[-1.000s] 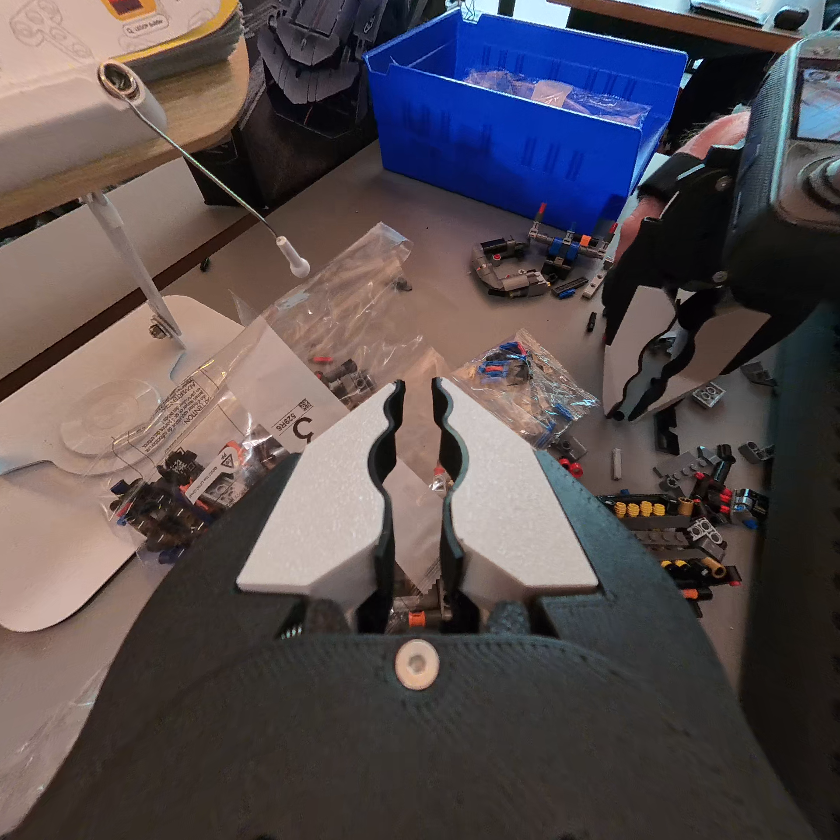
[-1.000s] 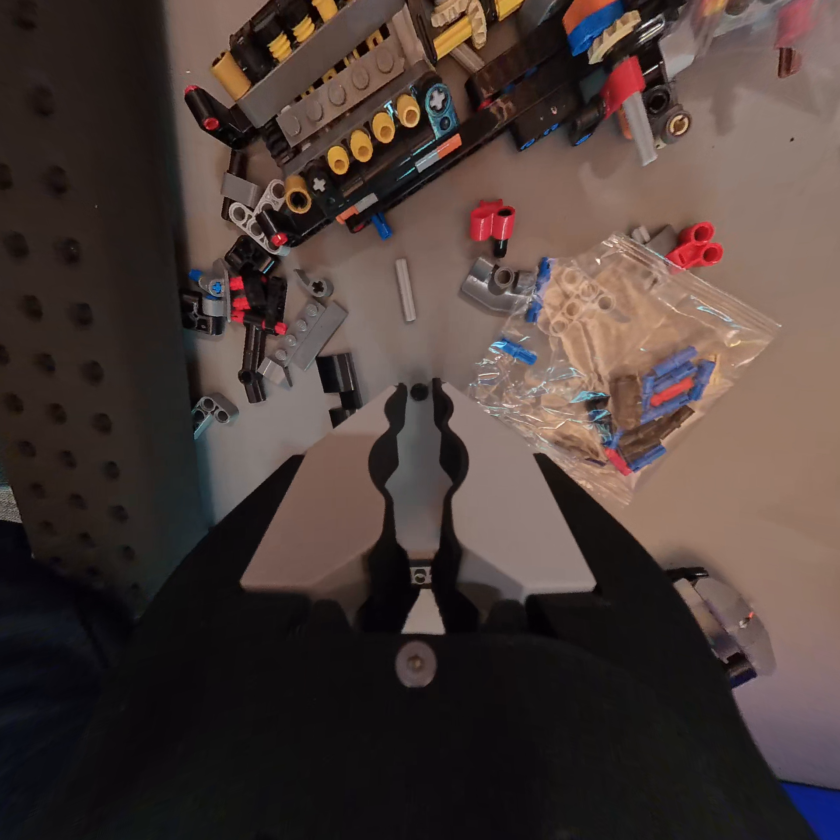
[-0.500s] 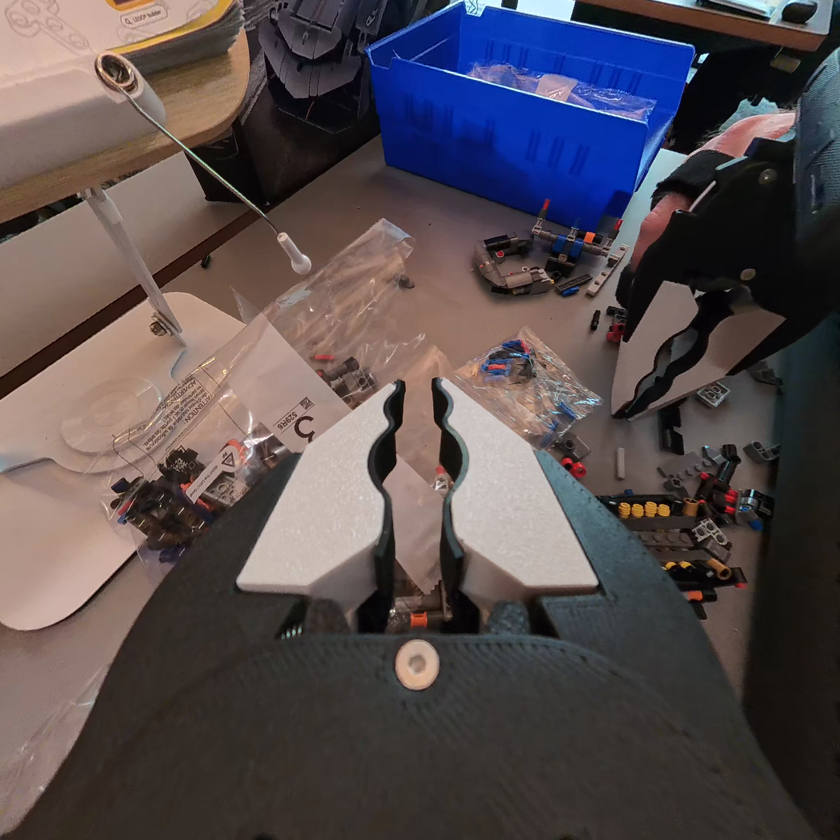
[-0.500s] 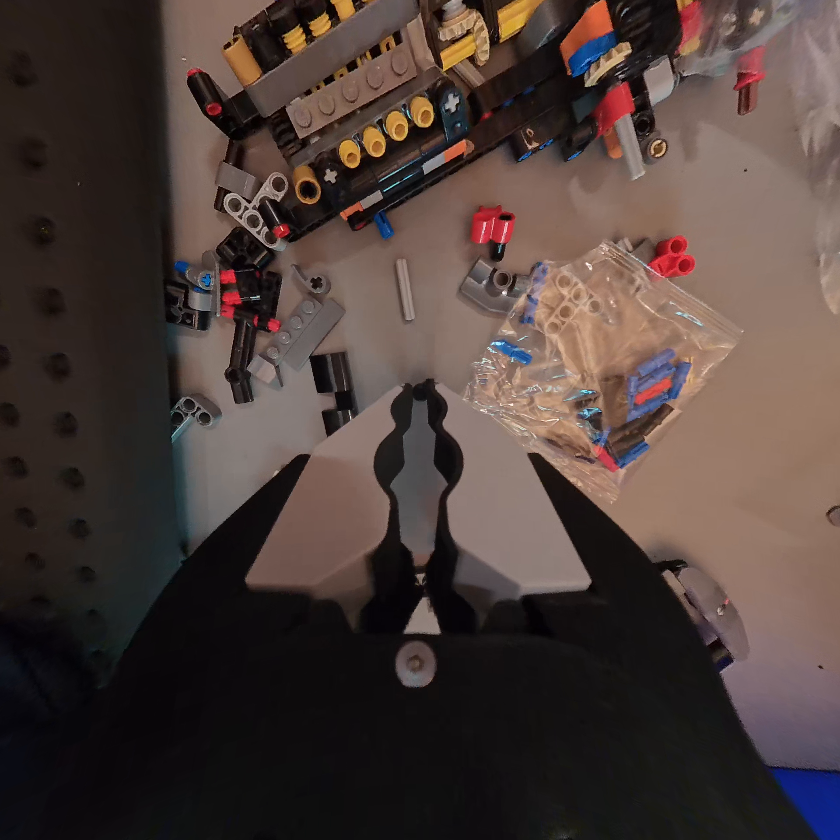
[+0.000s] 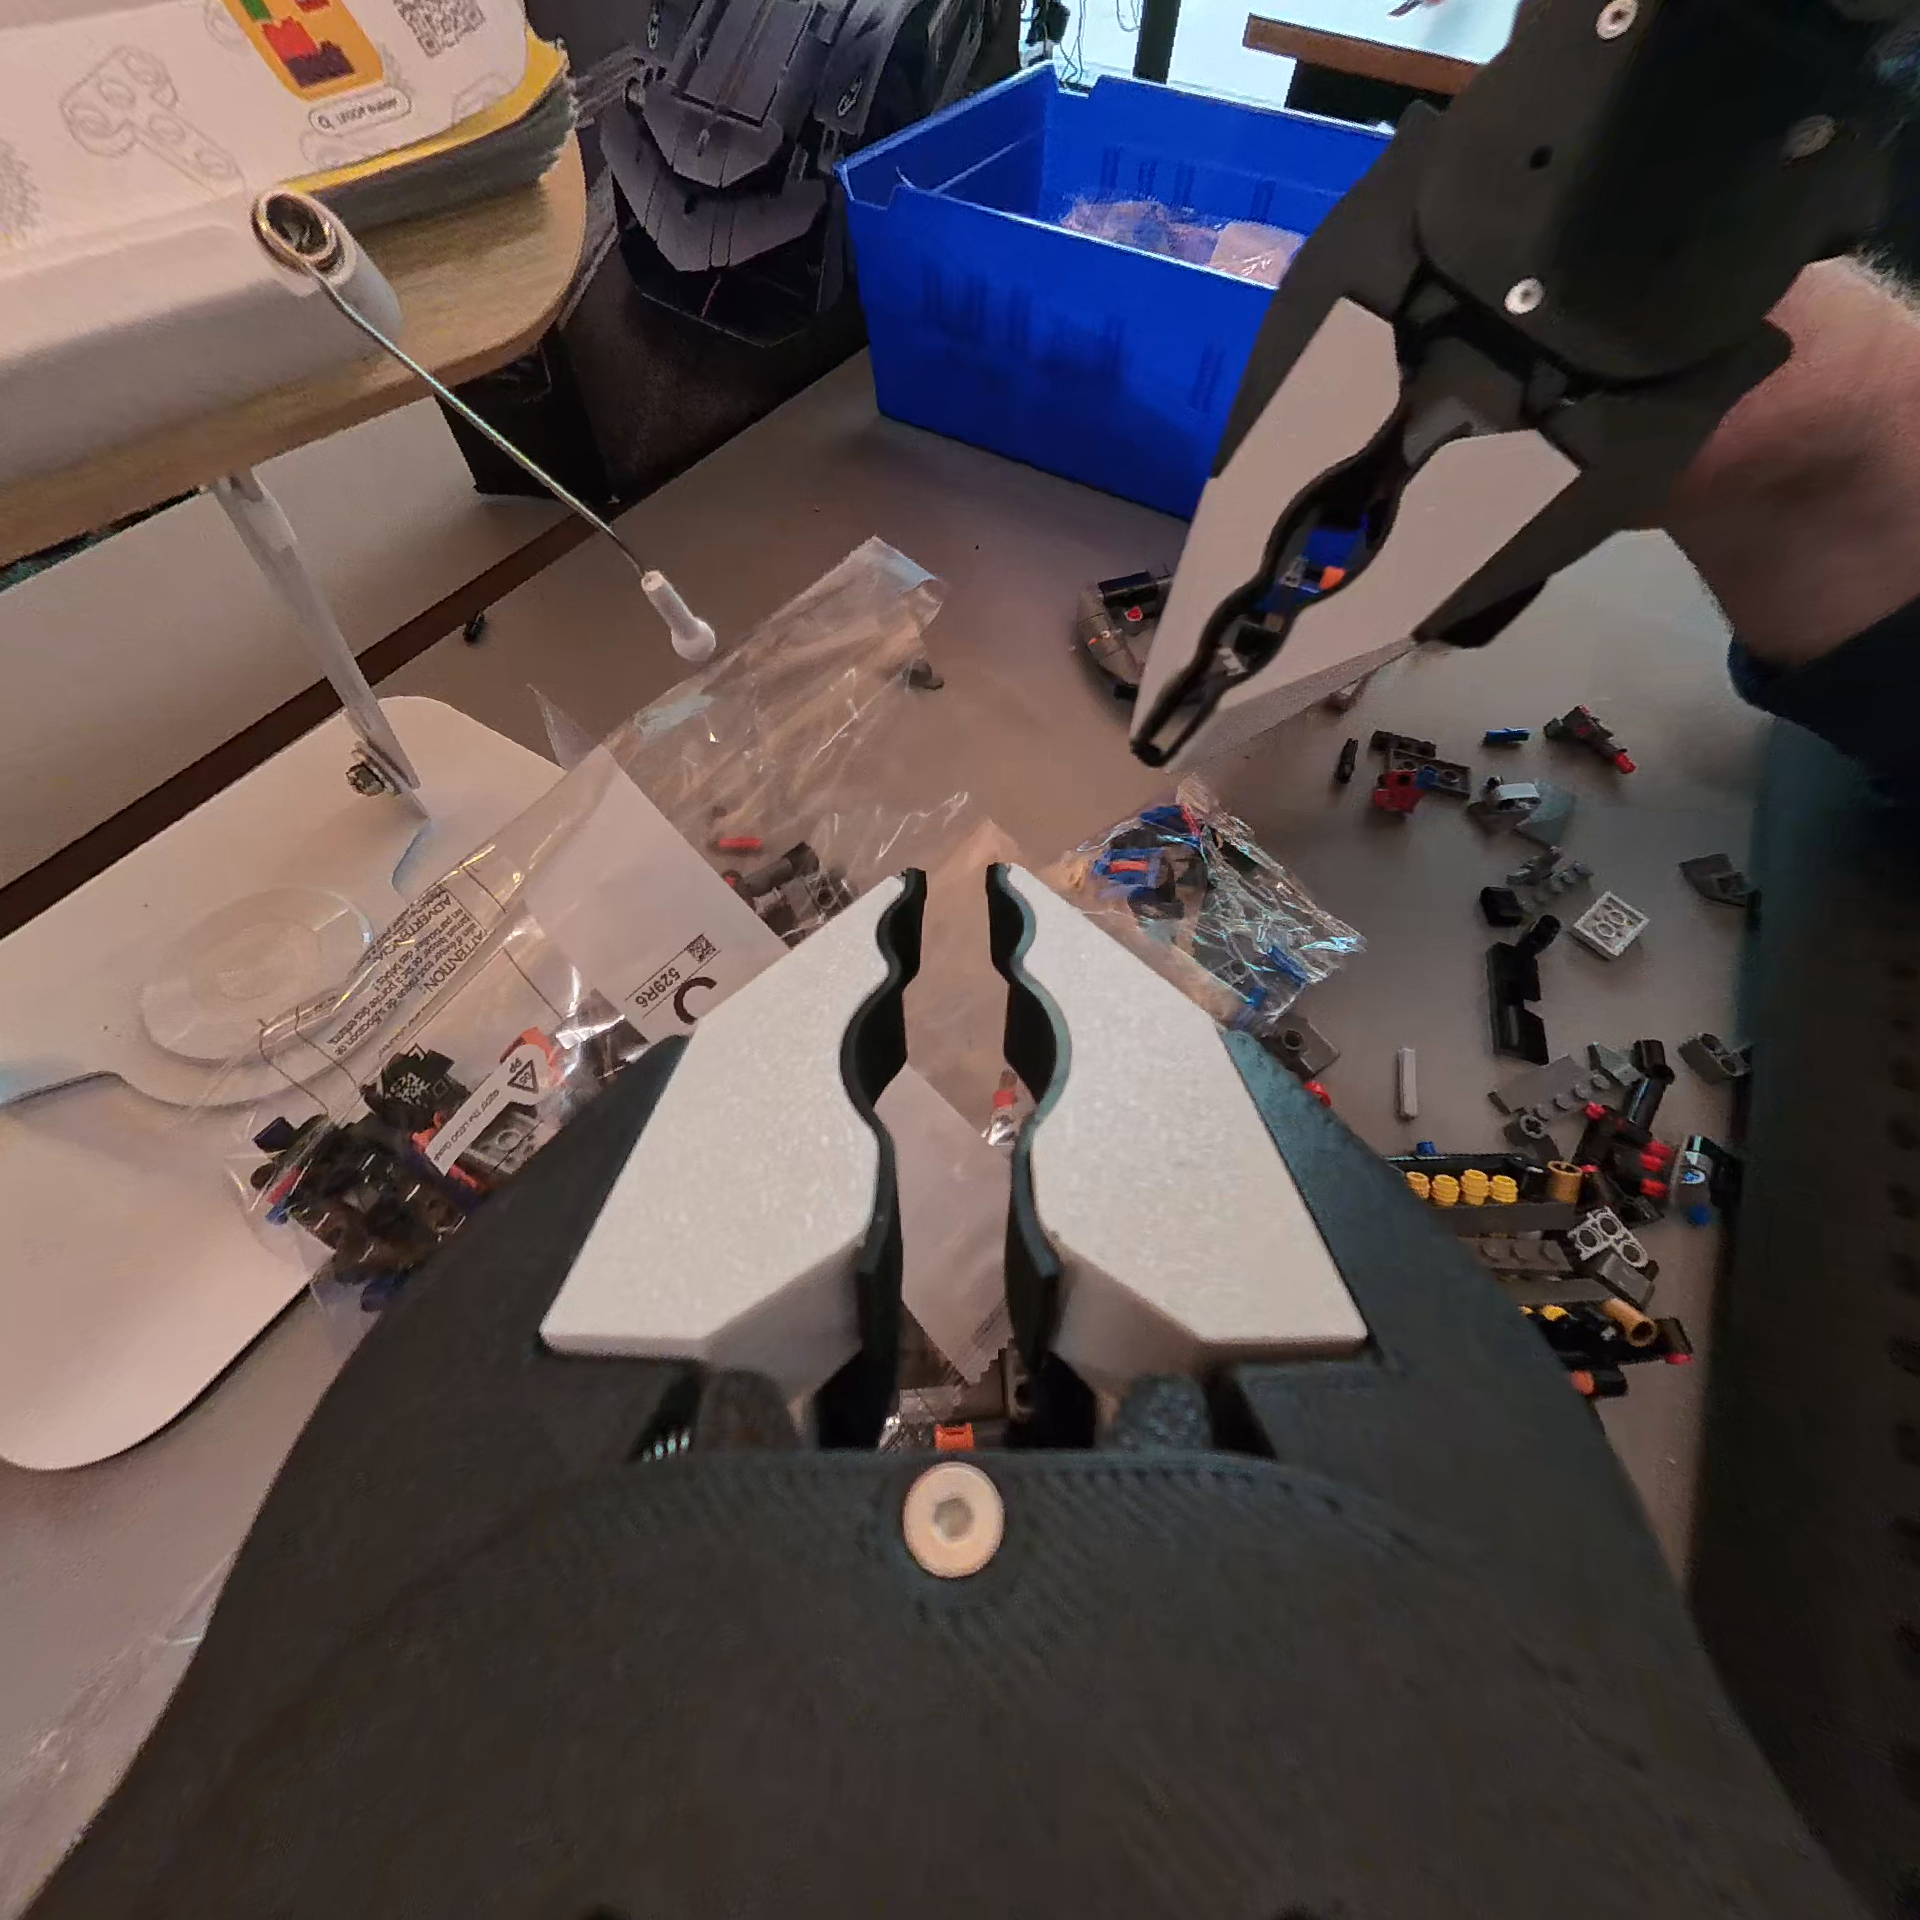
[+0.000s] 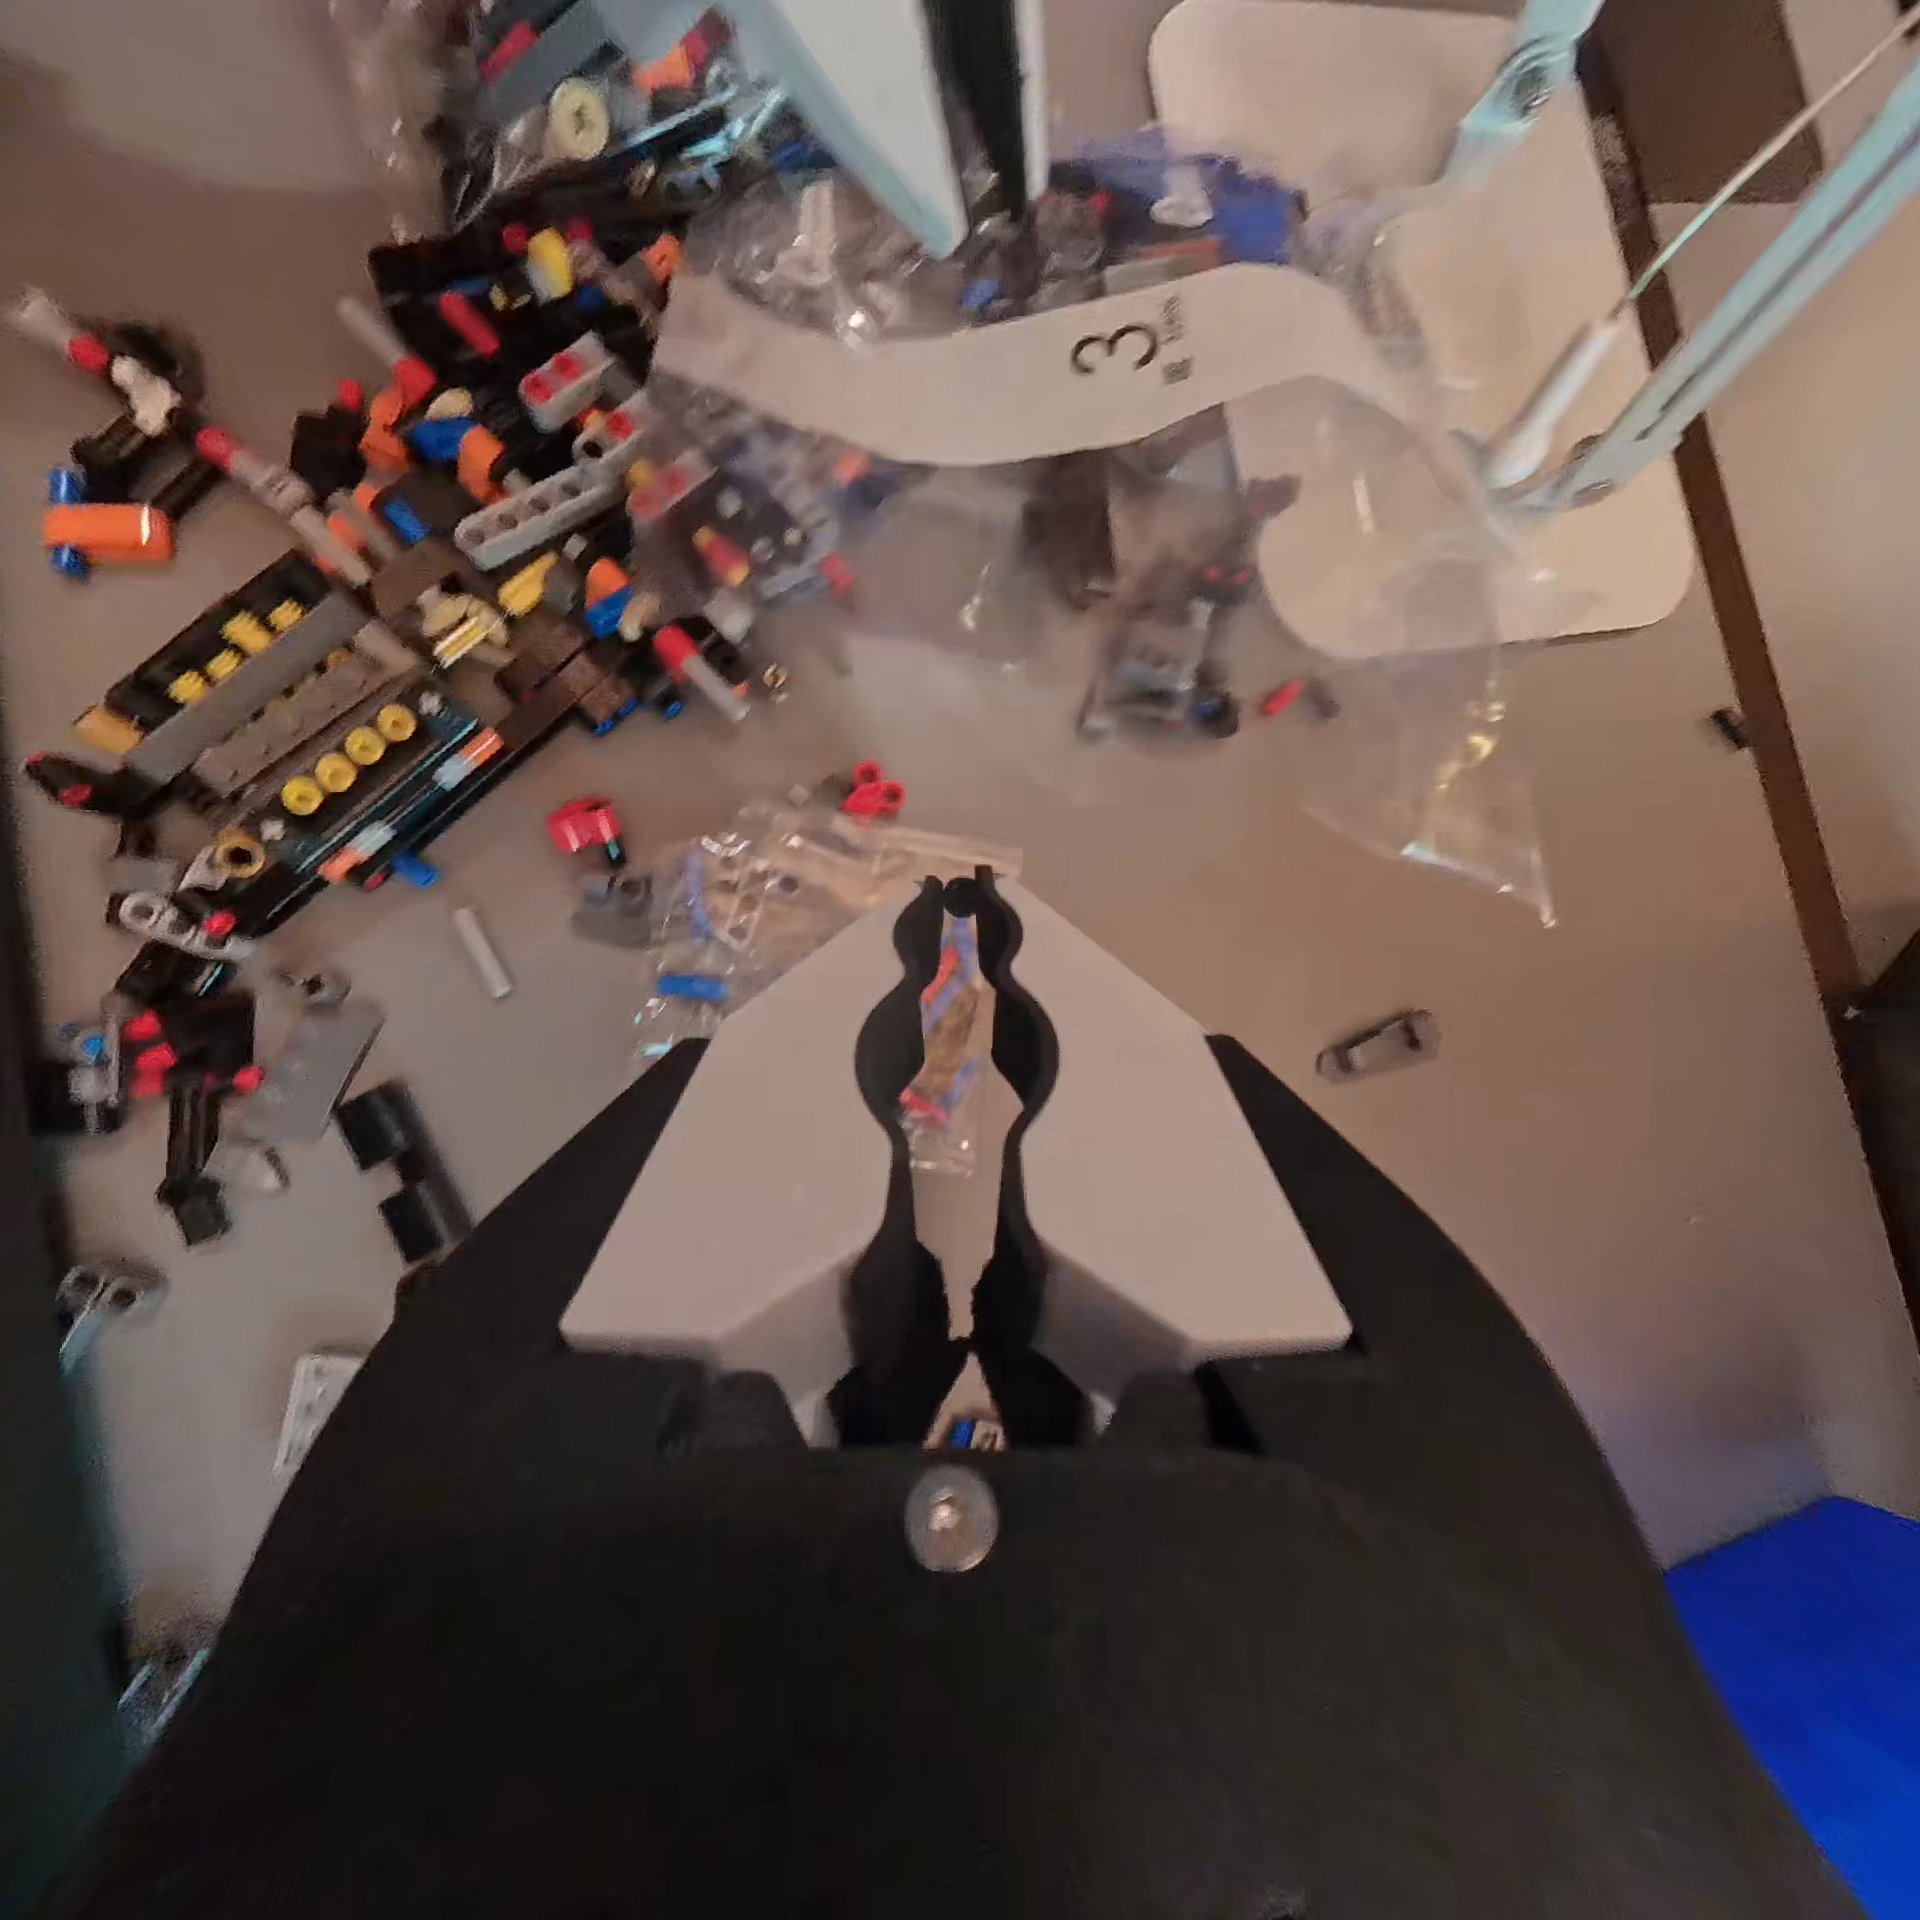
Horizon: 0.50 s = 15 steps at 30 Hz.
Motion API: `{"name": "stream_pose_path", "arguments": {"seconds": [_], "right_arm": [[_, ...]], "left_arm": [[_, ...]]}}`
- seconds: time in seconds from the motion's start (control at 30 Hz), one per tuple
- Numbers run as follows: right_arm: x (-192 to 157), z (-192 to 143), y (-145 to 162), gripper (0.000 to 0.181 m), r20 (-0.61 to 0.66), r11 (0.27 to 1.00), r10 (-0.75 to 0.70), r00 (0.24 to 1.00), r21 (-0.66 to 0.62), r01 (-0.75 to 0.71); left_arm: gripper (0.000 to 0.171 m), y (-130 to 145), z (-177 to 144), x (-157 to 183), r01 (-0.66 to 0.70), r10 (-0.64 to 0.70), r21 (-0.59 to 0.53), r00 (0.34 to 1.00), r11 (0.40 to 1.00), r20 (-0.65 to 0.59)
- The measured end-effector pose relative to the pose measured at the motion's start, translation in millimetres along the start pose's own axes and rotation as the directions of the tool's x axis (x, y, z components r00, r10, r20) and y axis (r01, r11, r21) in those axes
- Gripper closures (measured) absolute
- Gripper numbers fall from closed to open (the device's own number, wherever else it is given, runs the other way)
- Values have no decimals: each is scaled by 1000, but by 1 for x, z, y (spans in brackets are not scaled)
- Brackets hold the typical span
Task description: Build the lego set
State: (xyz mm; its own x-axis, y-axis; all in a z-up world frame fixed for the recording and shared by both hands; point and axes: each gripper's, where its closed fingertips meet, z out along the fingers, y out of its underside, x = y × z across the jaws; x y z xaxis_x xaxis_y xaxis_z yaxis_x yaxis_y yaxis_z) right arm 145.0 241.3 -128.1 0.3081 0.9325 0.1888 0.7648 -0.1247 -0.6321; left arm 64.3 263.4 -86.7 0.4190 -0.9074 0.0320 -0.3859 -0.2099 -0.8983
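Observation:
My left gripper (image 5: 954, 883) is open and empty, hovering over a large clear numbered bag of parts (image 5: 582, 966). My right gripper (image 6: 961, 888) is shut on a small black round piece (image 6: 961, 896) pinched at its tips. It also shows in the left wrist view (image 5: 1153, 746), raised above the table over a small bag of blue and tan parts (image 5: 1195, 894). A partly built black assembly with yellow pins (image 6: 312, 748) lies to the left in the right wrist view, and at the right in the left wrist view (image 5: 1527, 1216).
Loose pieces (image 5: 1558, 935) lie scattered at the right. A blue bin (image 5: 1039, 291) stands at the back, with a small grey sub-assembly (image 5: 1117, 613) in front of it. A white stand base (image 5: 104, 1195) and an instruction booklet (image 5: 260, 94) are on the left.
My right gripper has risen from the table and swung left over the small bag, still pinching the black piece. My left gripper has not moved.

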Motion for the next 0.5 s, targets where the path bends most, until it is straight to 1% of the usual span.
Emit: {"name": "stream_pose_path", "arguments": {"seconds": [0.13, 0.27, 0.37, 0.43, 0.5], "right_arm": [[19, 9, -11, 178, -35, 998, 55, 998, 26, -54], [33, 33, -11, 178, -21, 991, 133, 991, -8, -133], [42, 49, -15, 177, -22, 982, 186, 982, 23, -185], [46, 48, -13, 172, -30, 979, 205, 978, 22, -204], [46, 42, -14, 170, -39, 982, 188, 981, 37, -186]], "left_arm": [[162, 0, 0, 0, 1, -1, 1, 1000, 1000, -1], [162, 1, 1, 1, -4, 4, -8, 1000, 1000, 0], [162, 2, 1, 0, -4, 4, -10, 1000, 1000, 1], [162, 1, 0, 0, -4, 4, -6, 1000, 1000, 2], [162, 0, -1, 1, -6, 6, -2, 1000, 1000, 2]]}}
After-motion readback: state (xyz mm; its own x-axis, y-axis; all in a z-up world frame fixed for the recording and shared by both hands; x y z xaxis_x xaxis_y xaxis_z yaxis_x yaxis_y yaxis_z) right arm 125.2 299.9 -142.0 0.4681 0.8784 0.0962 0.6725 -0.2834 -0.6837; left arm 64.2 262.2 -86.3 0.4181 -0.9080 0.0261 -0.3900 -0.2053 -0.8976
